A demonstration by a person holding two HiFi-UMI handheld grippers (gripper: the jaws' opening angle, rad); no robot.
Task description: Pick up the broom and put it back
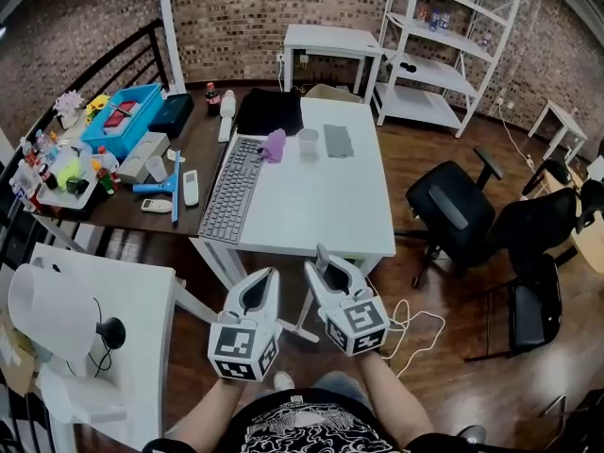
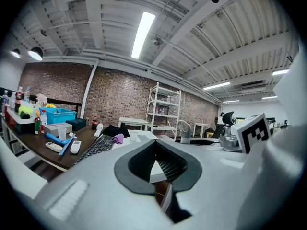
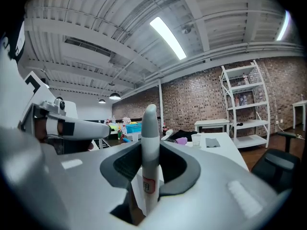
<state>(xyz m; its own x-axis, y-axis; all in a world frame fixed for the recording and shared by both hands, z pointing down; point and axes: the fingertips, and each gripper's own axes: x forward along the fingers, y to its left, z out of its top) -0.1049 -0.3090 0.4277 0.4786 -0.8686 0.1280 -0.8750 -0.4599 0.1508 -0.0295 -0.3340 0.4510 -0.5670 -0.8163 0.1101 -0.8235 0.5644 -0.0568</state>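
Right hand-held gripper clamps grey-white rounded broom handle upright near its top; left hand-held gripper narrow, empty. Risk: broom pivots or slips in single grip, unseen head striking white table.

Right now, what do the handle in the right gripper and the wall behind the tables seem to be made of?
Handle: probably plastic, smooth and slightly glossy, grey over white, with soft highlights. Wall: brick, rough and matte; mortar lines show between reddish-brown courses.
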